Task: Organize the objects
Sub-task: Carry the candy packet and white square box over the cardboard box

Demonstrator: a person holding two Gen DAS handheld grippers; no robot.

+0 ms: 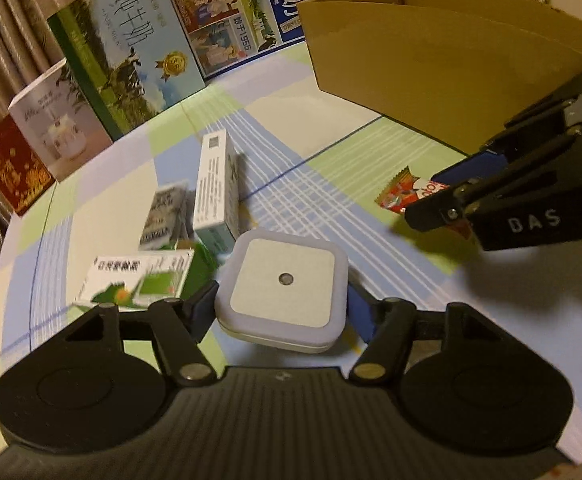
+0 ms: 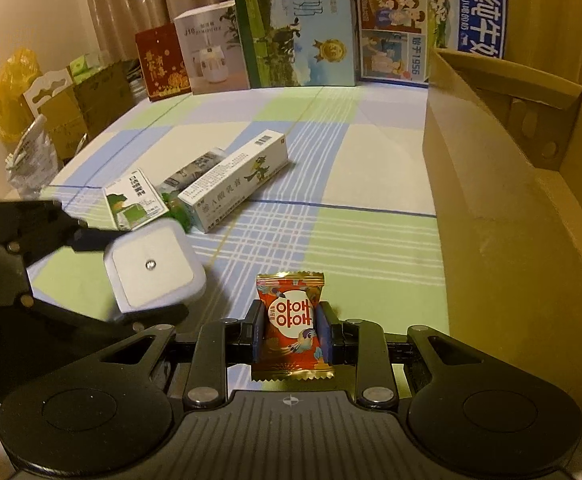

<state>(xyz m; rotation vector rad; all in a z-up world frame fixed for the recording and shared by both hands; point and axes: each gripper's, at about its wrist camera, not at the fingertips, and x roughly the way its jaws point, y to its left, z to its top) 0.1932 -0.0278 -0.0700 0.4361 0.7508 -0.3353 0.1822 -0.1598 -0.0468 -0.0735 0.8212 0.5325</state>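
My left gripper (image 1: 283, 312) is shut on a white square night light (image 1: 285, 290) and holds it above the checked tablecloth; the light also shows in the right wrist view (image 2: 153, 266). My right gripper (image 2: 291, 330) is shut on a red candy packet (image 2: 291, 320), also seen in the left wrist view (image 1: 401, 194). An open cardboard box (image 2: 491, 184) stands to the right, its wall also in the left wrist view (image 1: 431, 56). A long white medicine box (image 2: 237, 186), a green-white small box (image 2: 137, 198) and a dark packet (image 2: 195, 170) lie on the table.
Tall milk cartons and gift boxes (image 2: 311, 24) line the table's far edge, in front of a curtain. Yellow bag and cardboard boxes (image 2: 51, 100) sit beyond the table's left edge.
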